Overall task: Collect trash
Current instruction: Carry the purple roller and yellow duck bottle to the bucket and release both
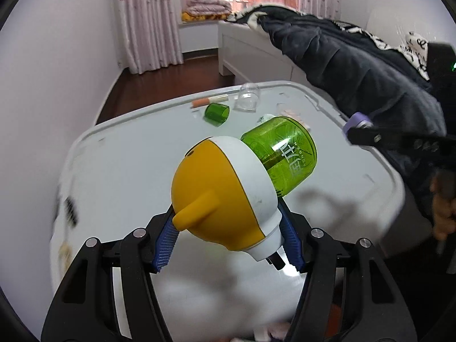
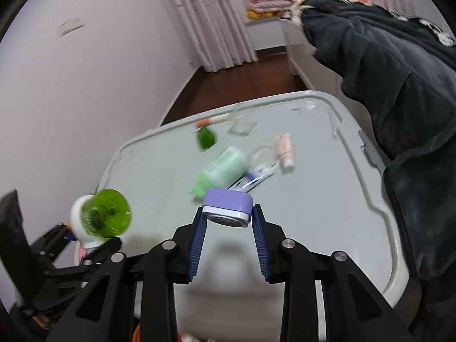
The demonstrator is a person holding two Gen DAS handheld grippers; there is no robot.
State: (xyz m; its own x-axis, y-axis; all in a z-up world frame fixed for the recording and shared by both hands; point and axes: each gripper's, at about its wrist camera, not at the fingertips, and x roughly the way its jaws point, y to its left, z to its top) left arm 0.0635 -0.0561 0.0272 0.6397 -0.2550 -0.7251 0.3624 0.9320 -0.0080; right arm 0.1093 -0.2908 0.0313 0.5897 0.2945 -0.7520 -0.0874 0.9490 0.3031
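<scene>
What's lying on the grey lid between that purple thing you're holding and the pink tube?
In the right wrist view, a blue-and-white tube lies between the purple compact and the pink tube, with something clear, blurred, beside it.

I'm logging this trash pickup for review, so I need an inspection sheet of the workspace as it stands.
Surface: grey plastic lid, used as the tabletop.
Job's things: yellow-and-white plug-in device with green bottle, held in the left tool; purple-capped item, held in the right tool.
Clutter: green cap, clear cup, cigarette-like stick, pale green bottle, pink tube, toothpaste-like tube.
Grippers: both tools closed on their items, raised off the lid.
Cables: nothing seen.
Surroundings: dark blanket on a white bed, pink curtains, dark wood floor.
</scene>
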